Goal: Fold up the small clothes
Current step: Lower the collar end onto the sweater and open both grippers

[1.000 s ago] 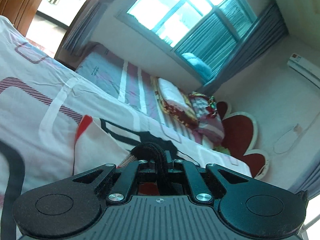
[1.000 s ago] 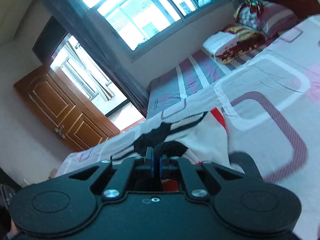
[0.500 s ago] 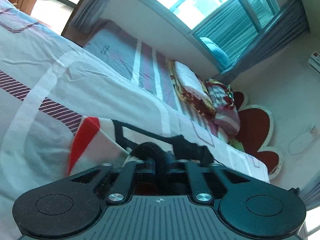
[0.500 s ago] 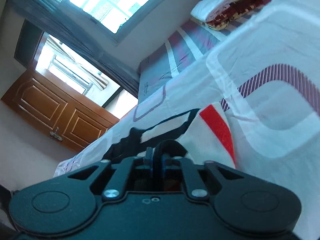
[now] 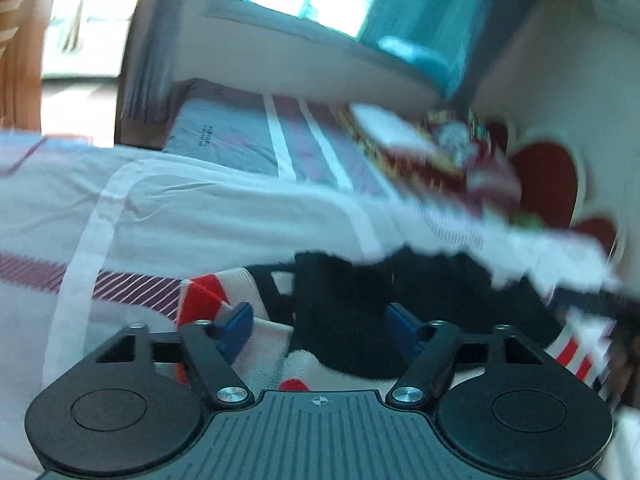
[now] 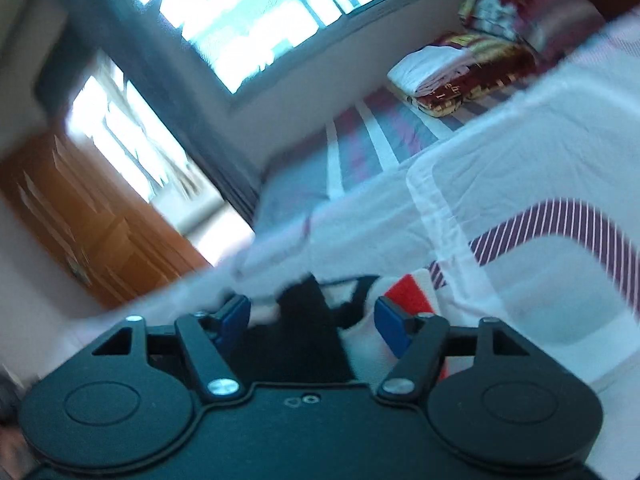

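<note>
Both tongs just opened, garment released between jaws.

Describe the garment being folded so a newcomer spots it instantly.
Start at the big bed's white sheet with maroon striped bands. On its near edge lies the small white knit garment with red patches and black trim, the only red, white and black fabric lying on that sheet.

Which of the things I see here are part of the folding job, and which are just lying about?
Part of the job:
- garment, white, red and black, lying on the bed
- left gripper, jaws just opened, not pressing the garment
- right gripper, likewise

Lying about:
- bedsheet
- folded bedding
- door
- window
</note>
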`<control>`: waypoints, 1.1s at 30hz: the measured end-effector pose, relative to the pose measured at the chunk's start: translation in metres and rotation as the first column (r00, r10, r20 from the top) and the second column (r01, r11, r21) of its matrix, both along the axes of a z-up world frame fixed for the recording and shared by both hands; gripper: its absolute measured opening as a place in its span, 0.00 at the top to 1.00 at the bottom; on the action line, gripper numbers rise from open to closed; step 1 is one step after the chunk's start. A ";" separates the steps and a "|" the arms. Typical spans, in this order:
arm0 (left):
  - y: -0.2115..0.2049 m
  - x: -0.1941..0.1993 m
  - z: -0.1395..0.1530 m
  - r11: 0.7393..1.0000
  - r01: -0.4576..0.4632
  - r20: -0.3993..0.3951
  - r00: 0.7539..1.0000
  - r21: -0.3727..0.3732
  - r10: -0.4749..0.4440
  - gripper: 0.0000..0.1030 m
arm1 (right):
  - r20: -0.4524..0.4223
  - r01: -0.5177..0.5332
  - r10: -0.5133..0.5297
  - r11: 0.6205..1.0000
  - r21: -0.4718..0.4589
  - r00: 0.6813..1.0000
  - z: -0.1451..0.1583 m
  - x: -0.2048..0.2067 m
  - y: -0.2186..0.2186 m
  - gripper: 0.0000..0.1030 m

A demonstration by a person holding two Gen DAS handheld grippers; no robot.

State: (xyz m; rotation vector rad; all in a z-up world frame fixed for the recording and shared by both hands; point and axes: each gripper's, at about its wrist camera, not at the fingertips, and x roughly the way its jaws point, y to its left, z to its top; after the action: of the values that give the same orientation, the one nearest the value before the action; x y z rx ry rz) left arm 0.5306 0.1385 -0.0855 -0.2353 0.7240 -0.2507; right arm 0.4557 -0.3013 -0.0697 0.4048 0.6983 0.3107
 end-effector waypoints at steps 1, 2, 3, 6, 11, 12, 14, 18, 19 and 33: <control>-0.008 0.002 0.000 0.998 0.017 -0.013 1.000 0.055 -0.016 0.36 | 0.003 -0.018 0.018 0.999 -0.044 1.000 0.002 0.001 0.006 0.40; -0.015 0.004 -0.002 0.995 0.022 -0.026 0.999 0.102 -0.020 0.38 | 0.003 -0.042 0.043 0.994 -0.100 0.999 0.003 0.003 0.014 0.42; -0.020 0.004 -0.002 0.991 0.027 -0.037 0.999 0.133 -0.022 0.40 | 0.003 -0.064 0.065 0.987 -0.147 0.998 0.003 0.004 0.023 0.46; -0.026 -0.001 0.000 0.985 0.014 -0.031 0.999 0.175 -0.009 0.58 | -0.012 -0.112 0.114 0.951 -0.286 0.993 0.000 0.009 0.048 0.58; -0.013 -0.007 0.006 0.994 -0.039 0.015 0.999 0.098 0.038 0.95 | 0.064 -0.115 0.154 0.906 -0.406 0.986 0.004 -0.001 0.073 0.95; -0.011 -0.009 0.006 0.995 -0.055 0.045 0.998 0.086 0.051 0.95 | 0.086 -0.093 0.140 0.906 -0.412 0.986 0.006 -0.003 0.073 0.95; -0.006 -0.021 0.012 0.992 -0.099 0.116 0.989 0.076 0.090 0.95 | 0.133 -0.050 0.113 0.912 -0.407 0.985 0.011 -0.008 0.072 0.95; -0.005 -0.025 0.004 0.980 -0.170 0.137 0.978 0.108 0.154 0.95 | 0.172 0.024 0.050 0.913 -0.406 0.984 0.012 -0.005 0.062 0.95; -0.006 -0.021 -0.001 0.978 -0.169 0.113 0.981 0.122 0.156 0.95 | 0.154 0.036 0.029 0.915 -0.402 0.988 0.009 -0.001 0.059 0.95; -0.041 -0.043 0.035 0.937 -0.235 0.253 0.953 0.258 0.169 0.28 | 0.203 0.036 0.066 0.885 -0.465 0.977 0.018 -0.020 0.088 0.51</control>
State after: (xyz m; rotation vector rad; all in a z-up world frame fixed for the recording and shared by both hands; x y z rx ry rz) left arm 0.4875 0.0978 -0.0503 -0.0035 0.4948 0.0272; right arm 0.4358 -0.2130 -0.0516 -0.0960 0.5416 0.1869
